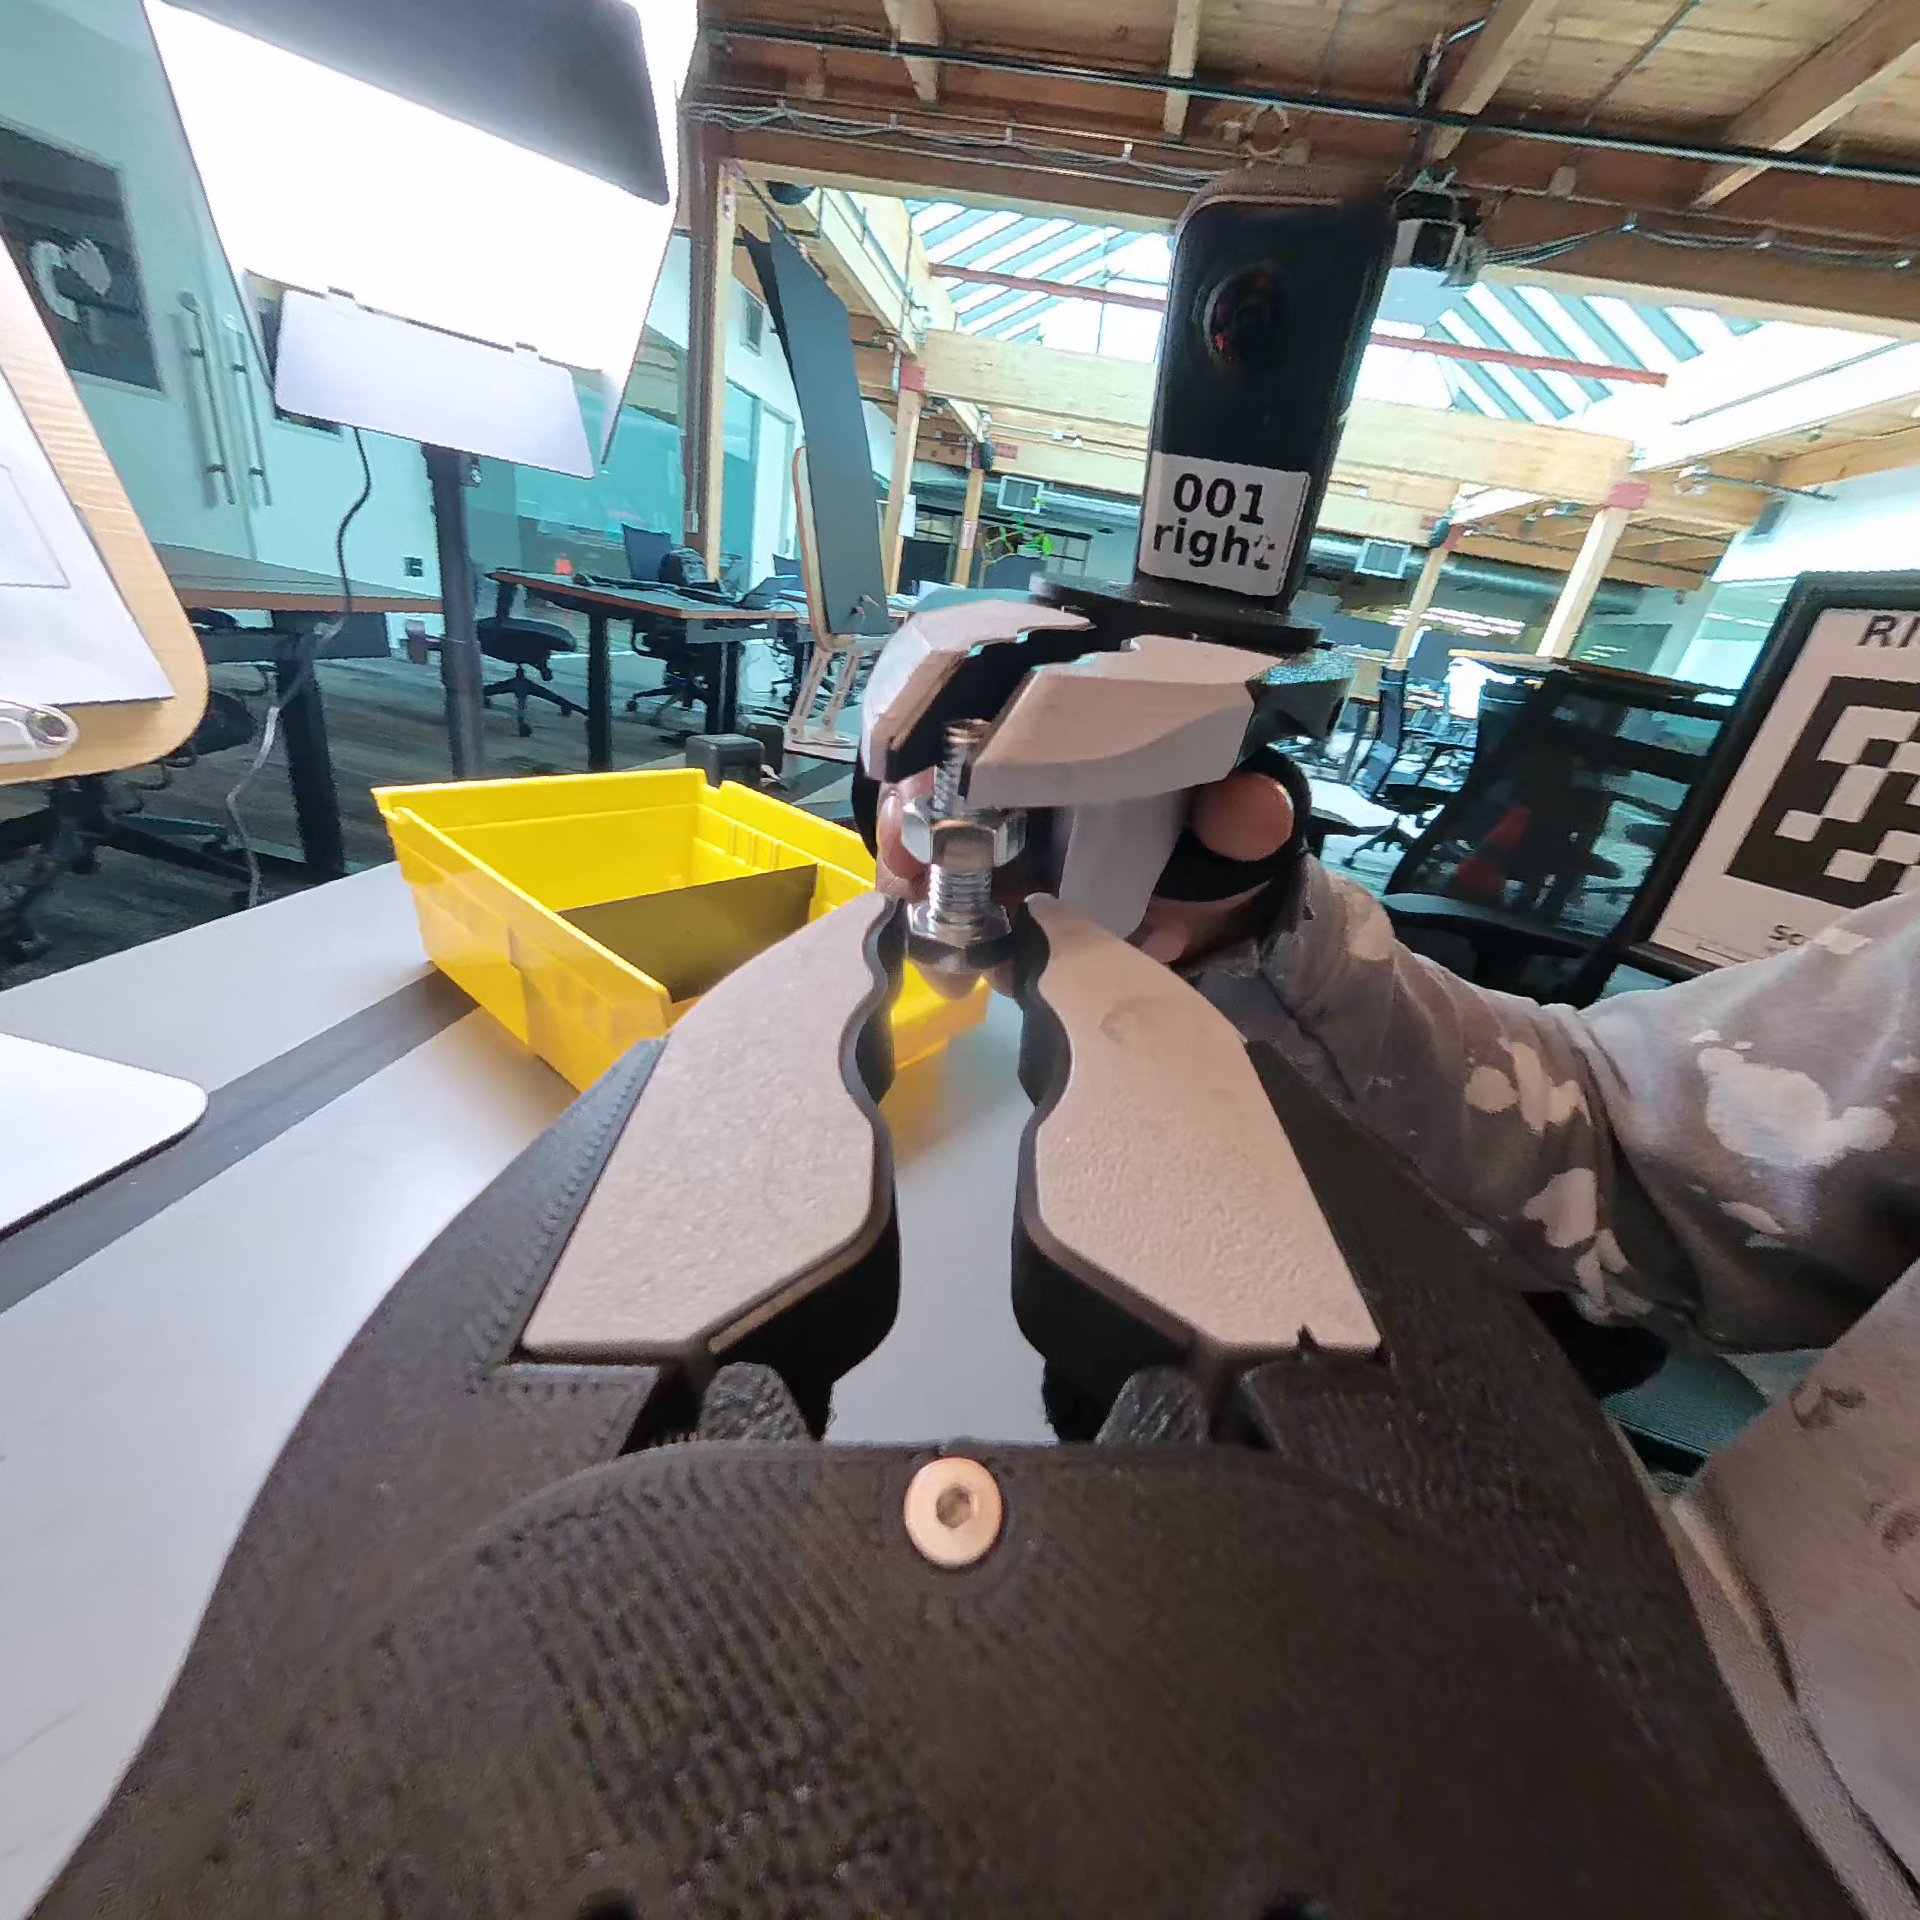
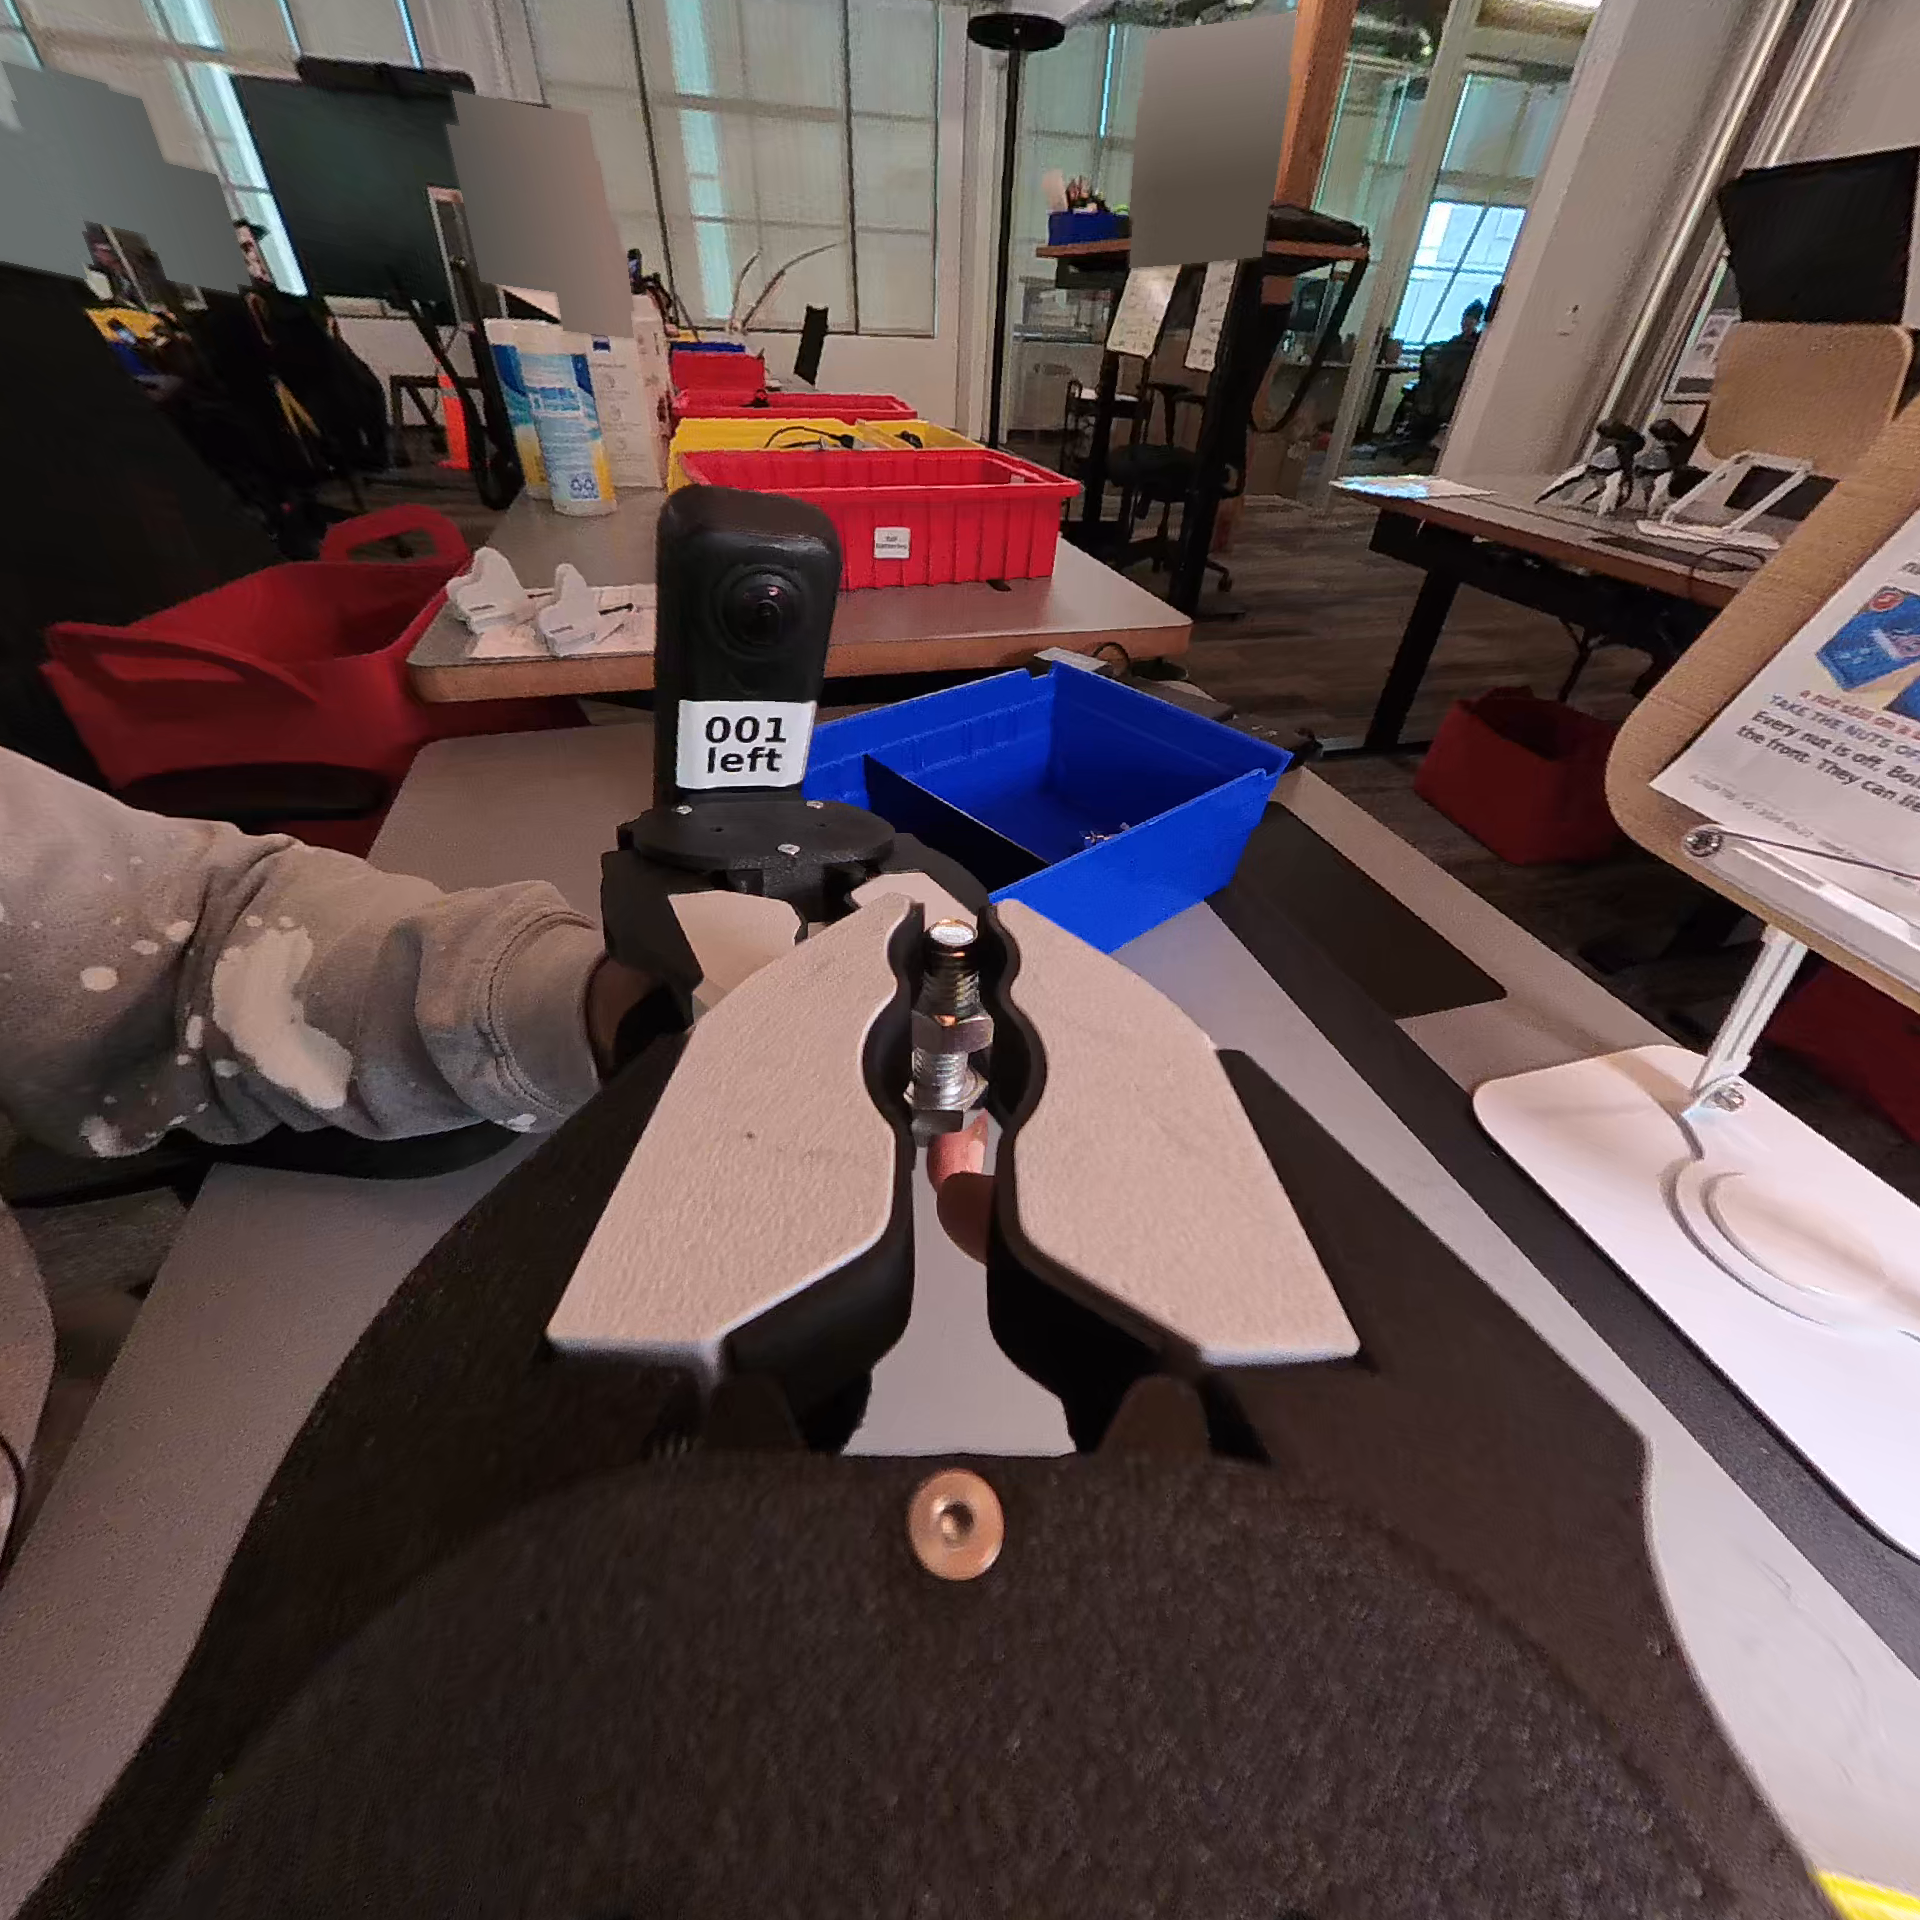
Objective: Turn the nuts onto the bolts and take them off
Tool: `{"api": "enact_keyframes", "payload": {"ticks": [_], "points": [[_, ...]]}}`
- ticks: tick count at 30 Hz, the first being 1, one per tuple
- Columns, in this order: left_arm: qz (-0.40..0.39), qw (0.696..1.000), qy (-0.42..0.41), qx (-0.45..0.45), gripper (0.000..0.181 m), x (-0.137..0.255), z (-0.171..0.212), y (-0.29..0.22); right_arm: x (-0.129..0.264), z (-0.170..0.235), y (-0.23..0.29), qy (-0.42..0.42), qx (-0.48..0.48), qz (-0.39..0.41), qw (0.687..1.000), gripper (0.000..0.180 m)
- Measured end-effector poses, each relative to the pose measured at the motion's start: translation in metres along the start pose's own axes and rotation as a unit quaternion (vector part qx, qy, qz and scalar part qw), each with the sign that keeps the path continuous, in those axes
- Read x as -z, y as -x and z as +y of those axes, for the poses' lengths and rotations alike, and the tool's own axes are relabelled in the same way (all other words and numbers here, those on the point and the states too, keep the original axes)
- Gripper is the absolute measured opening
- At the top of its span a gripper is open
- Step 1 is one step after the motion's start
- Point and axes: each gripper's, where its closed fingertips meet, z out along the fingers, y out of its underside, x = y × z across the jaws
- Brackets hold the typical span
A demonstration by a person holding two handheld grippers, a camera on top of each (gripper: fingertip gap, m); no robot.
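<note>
Left tool (image 1: pixel 951 935) pinching bolt (image 1: pixel 956 883) head, right tool (image 2: pixel 951 966) its threaded tip; yellow bin (image 1: pixel 623 894) left-view only, blue bin (image 2: pixel 1091 821) right-view only.

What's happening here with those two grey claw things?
A person holds a handheld gripper in each hand above a grey table. The left gripper clamps the bolt at its head, while the right gripper closes around the nut partway along the thread. A yellow bin and a blue bin sit nearby.
</note>
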Motion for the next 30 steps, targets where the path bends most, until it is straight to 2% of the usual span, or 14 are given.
{"api": "enact_keyframes", "payload": {"ticks": [13, 16, 19, 23, 25, 26, 30], "points": [[-0.043, 0.999, -0.015, -0.029, 0.019, 0.005, -0.008, 0.009, -0.001, -0.01, -0.007, -0.052, -0.028, 0.017, 0.998, 0.011], [-0.079, 0.995, -0.044, -0.047, 0.019, 0.012, -0.018, 0.017, 0.0, -0.017, -0.013, -0.085, -0.064, 0.028, 0.994, 0.032], [-0.108, 0.99, -0.058, -0.071, 0.019, 0.018, -0.026, 0.022, -0.008, -0.013, -0.014, -0.085, -0.076, 0.038, 0.993, 0.041], [-0.117, 0.987, -0.07, -0.084, 0.019, 0.021, -0.031, 0.02, -0.011, -0.011, -0.016, -0.094, -0.073, 0.047, 0.992, 0.035], [-0.116, 0.986, -0.097, -0.077, 0.019, 0.027, -0.038, 0.022, -0.002, -0.015, -0.029, -0.122, -0.087, 0.076, 0.986, 0.006], [-0.119, 0.985, -0.099, -0.079, 0.019, 0.029, -0.04, 0.024, 0.006, -0.018, -0.038, -0.144, -0.093, 0.094, 0.981, 0.003], [-0.123, 0.984, -0.095, -0.087, 0.019, 0.028, -0.04, 0.024, 0.006, -0.02, -0.035, -0.142, -0.107, 0.081, 0.981, 0.024]]}}
